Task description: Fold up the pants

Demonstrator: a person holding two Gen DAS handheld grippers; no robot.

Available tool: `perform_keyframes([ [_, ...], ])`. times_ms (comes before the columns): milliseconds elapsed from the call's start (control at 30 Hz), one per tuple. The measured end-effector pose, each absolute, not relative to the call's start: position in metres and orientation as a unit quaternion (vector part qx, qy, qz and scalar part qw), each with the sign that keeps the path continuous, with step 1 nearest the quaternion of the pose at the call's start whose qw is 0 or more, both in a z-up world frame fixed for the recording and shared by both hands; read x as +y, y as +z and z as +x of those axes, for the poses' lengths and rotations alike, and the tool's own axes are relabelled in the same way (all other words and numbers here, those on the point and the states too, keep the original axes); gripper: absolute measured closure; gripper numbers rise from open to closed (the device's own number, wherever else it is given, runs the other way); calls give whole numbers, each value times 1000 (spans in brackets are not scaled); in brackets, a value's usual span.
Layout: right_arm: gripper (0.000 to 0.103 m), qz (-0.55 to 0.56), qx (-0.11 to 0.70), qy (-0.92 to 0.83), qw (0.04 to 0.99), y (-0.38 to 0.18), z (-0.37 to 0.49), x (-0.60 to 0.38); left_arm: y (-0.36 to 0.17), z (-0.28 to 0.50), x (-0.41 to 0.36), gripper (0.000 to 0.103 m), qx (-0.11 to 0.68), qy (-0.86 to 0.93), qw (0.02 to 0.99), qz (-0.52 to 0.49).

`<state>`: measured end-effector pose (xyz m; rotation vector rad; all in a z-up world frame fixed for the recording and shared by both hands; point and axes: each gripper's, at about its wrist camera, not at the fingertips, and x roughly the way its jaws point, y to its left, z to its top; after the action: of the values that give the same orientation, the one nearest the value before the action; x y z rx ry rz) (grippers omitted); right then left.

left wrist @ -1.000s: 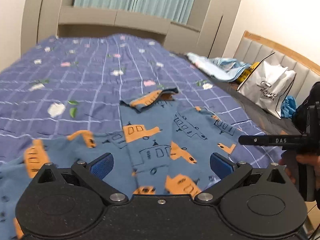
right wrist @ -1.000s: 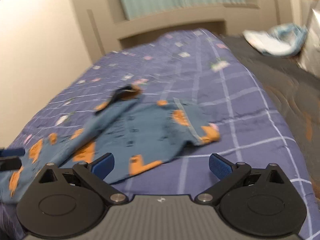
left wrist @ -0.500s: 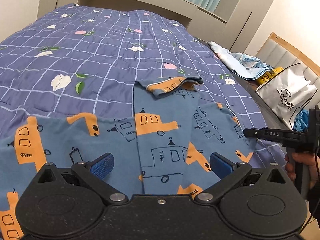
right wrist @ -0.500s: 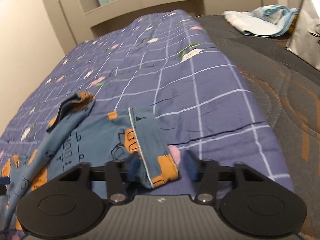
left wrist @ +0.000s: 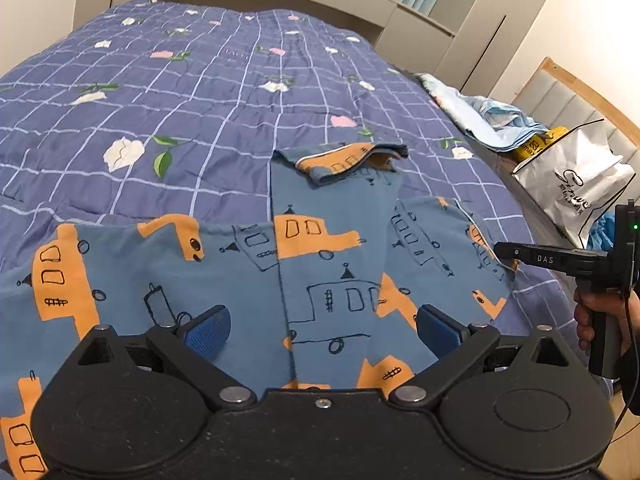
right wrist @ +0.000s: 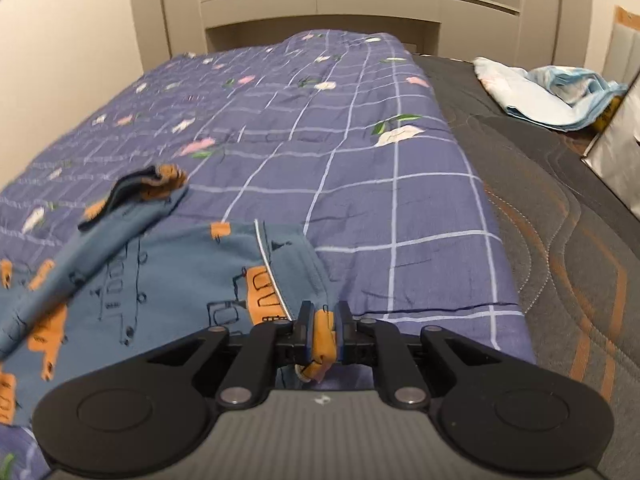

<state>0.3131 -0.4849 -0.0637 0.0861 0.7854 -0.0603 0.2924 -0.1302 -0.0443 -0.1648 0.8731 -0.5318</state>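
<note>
**Right claw pinching pants hem; left claw spread above the fabric**

Right gripper: jaws pressed together on a bunched fold of the pants, at an orange-printed corner next to the white-piped hem. Cloth fills the gap between the pads and a small tuft hangs below them. In the left wrist view the same gripper enters from the right, its tip at the right edge of the garment, held by the person's hand.

Left gripper: jaws spread wide, blue pads well apart, nothing between them. It hangs over the near part of the pants; whether the pads touch the cloth cannot be told.

Pants: blue with orange vehicle print, lying spread on the purple checked quilt across the near end of the bed. One cuff is turned back on itself at the far end, orange inside showing.

Containers: a white paper shopping bag stands at the right side of the bed by the padded headboard; its contents are hidden. Something yellow sits just behind it, beside a crumpled light blue cloth on the dark grey mattress cover.
</note>
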Motion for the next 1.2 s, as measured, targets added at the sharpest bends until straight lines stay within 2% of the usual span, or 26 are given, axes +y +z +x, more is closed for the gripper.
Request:
perform_keyframes([
  [33,81,37,381,-29,923,-63,314,-483,-45,293,-129,4,419,-256,867,-83],
  [100,55,35,373,-19,927,-58,314,-481,-46,294,-125,4,419,-259,865,-95],
  [167,49,38,363,0,931,-48,315,-475,-47,297,-121,4,420,-262,862,-108],
  [300,41,69,347,62,933,-30,330,-453,-51,300,-114,4,424,-265,856,-131],
  [433,41,89,348,128,924,-25,358,-413,-56,303,-105,5,431,-267,847,-157],
  [633,42,82,363,153,915,-35,401,-355,-62,304,-97,19,439,-279,833,-187],
  [767,47,114,370,132,913,-45,423,-350,-65,308,-97,28,444,-289,824,-199],
  [833,53,131,368,126,912,-45,431,-352,-68,310,-98,28,449,-289,820,-205],
  [900,77,139,369,116,912,-46,436,-354,-69,312,-100,29,456,-284,817,-209],
  [933,85,144,369,112,911,-46,438,-355,-69,313,-101,34,457,-280,818,-208],
  [967,94,149,368,110,911,-46,438,-357,-68,314,-103,45,457,-276,821,-204],
  [1000,97,152,365,109,912,-45,437,-359,-69,314,-103,52,458,-273,822,-199],
  [1067,98,157,360,116,912,-39,433,-364,-67,316,-107,83,463,-269,824,-185],
  [1200,98,142,347,139,917,-11,413,-386,-58,313,-110,98,455,-279,829,-169],
])
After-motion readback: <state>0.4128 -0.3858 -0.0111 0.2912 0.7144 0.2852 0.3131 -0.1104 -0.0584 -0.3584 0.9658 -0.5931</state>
